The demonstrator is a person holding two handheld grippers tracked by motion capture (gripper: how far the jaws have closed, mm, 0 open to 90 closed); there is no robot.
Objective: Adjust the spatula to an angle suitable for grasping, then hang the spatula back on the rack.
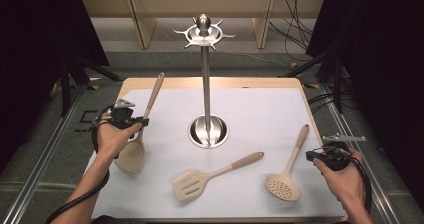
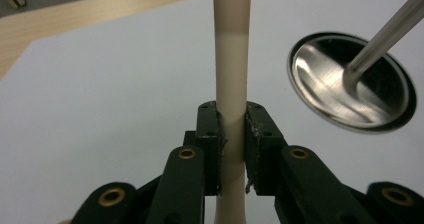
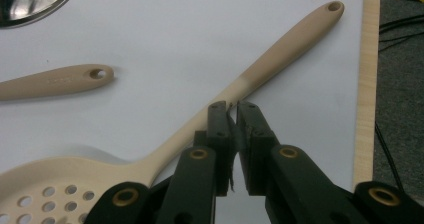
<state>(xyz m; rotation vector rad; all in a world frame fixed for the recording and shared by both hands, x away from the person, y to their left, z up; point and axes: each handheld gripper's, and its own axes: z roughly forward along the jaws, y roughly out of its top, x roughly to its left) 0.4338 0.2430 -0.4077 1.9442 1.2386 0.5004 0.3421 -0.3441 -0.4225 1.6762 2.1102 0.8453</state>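
Left claw pinches spoon handle; high view perhaps hides this.

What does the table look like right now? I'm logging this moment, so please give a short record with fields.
left gripper: shut on the spoon handle
right gripper: shut, holding nothing, above the skimmer
slotted turner: flat on the white mat, in front of the stand
utensil stand: upright at centre, round steel base, hooks bare
hung so far: none
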